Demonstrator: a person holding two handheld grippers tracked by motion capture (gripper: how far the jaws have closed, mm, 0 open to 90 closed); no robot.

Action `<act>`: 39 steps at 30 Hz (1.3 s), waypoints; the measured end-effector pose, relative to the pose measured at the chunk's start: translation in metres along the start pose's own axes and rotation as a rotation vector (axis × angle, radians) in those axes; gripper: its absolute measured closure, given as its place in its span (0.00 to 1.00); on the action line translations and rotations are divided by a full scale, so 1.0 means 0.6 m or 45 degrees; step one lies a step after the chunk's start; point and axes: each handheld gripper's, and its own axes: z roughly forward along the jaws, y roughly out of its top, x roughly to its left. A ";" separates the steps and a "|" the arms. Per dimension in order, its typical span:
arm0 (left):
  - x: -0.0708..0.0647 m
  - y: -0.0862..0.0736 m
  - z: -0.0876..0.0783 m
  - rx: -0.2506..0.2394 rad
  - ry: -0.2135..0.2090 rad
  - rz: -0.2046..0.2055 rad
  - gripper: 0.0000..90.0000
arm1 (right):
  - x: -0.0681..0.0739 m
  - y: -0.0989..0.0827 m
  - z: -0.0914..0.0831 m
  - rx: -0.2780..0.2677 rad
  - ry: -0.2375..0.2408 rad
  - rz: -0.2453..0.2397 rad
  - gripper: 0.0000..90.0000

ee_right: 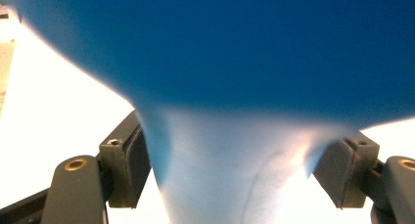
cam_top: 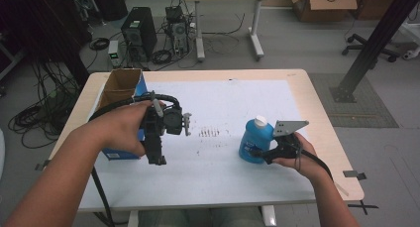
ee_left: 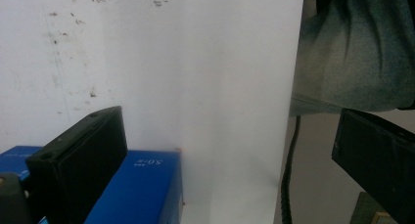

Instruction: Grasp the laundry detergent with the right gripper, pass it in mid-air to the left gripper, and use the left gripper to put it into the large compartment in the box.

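One blue bottle [cam_top: 253, 140] blurred, base hidden between right gripper [cam_top: 257, 154] fingers [ee_right: 125, 168]

Black fingers [ee_left: 80, 160] stand apart above the blue box [ee_left: 142, 190] and white table sheet [ee_left: 195, 77].

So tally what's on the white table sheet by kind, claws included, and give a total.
Blue bottle: 1
Open cardboard box with blue sides: 1
Hand-held claws, left claw and right claw: 2
Total: 4
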 end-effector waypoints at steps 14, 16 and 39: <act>0.001 -0.004 -0.001 0.000 0.001 -0.008 0.00 | 0.004 -0.001 0.002 -0.024 0.006 -0.011 0.37; 0.001 -0.004 -0.001 0.000 0.000 -0.012 0.00 | 0.004 -0.001 0.002 -0.025 0.007 -0.012 0.37; 0.004 0.005 0.000 0.005 0.003 -0.002 0.00 | 0.005 -0.008 0.003 -0.072 0.015 -0.039 0.51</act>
